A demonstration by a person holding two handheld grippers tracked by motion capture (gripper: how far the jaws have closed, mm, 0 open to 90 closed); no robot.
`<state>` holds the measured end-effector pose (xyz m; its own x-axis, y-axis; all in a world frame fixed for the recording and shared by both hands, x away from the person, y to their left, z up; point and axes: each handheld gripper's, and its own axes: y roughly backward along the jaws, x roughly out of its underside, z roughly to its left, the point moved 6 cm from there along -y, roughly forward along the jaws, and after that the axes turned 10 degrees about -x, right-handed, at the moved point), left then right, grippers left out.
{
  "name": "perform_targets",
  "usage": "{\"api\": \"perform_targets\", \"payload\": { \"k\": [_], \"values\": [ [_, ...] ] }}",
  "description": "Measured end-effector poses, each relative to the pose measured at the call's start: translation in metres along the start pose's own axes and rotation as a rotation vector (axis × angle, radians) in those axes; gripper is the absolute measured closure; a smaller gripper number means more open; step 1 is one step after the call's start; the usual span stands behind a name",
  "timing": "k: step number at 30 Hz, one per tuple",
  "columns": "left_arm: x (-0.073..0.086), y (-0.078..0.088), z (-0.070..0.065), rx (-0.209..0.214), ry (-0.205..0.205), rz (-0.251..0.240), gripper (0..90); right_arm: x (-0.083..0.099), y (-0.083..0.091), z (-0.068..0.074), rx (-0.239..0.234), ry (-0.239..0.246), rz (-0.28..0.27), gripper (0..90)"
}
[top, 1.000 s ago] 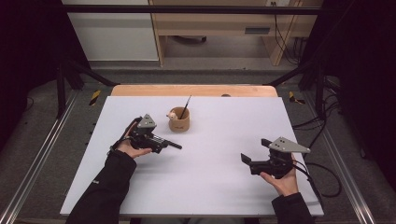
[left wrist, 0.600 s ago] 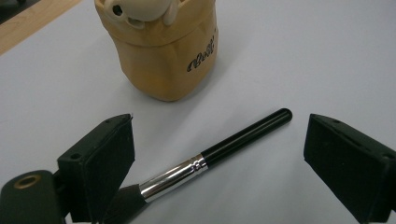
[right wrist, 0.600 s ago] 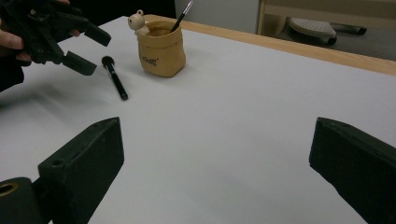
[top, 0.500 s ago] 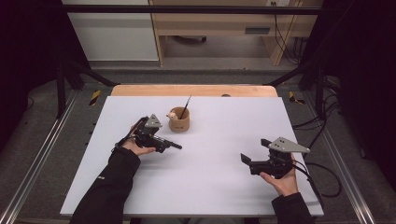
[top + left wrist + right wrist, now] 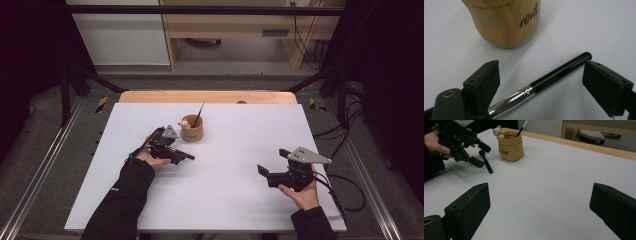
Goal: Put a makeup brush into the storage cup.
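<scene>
Left hand-held gripper [image 5: 186, 157] sits low, jaws pointing toward 4 o'clock, parted, just closing slightly. Right hand-held gripper [image 5: 263, 171] rests level, jaws wide apart, pointing toward 9 o'clock.

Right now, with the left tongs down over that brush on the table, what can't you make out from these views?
- Brush: the left gripper view's bottom edge and the near jaw cut off its metal end, so the bristle tip is unseen.
- Pot: its rim and contents run off that view's top edge.
- Second brush standing in the pot: too small in the high view to tell its tip.
- Left tongs: jaws stand apart from the brush; whether it rests on the table or is lifted, unclear.
</scene>
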<state>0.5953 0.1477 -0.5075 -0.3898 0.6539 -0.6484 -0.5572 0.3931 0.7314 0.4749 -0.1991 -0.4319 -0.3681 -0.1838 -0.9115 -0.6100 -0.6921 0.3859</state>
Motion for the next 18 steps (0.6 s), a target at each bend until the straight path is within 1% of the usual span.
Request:
{"api": "perform_targets", "payload": {
  "k": [3,10,11,18],
  "values": [
    [0.0019,-0.0034,-0.0002,0.000,0.002,0.011,16.9,0.0001,-0.0002,-0.0001,0.000,0.002,0.001,3.6],
    [0.0065,-0.0061,0.0008,0.020,0.018,0.040,22.8,0.0001,-0.0002,-0.0001,-0.001,0.002,0.001,3.5],
    [0.0071,-0.0062,0.0008,0.022,0.016,0.046,23.3,0.0003,-0.0004,-0.0002,0.000,0.003,0.002,3.5],
    [0.0077,-0.0058,0.0002,0.041,0.031,0.049,28.3,0.0003,-0.0004,-0.0003,0.000,0.003,0.002,3.5]
  ]
}}
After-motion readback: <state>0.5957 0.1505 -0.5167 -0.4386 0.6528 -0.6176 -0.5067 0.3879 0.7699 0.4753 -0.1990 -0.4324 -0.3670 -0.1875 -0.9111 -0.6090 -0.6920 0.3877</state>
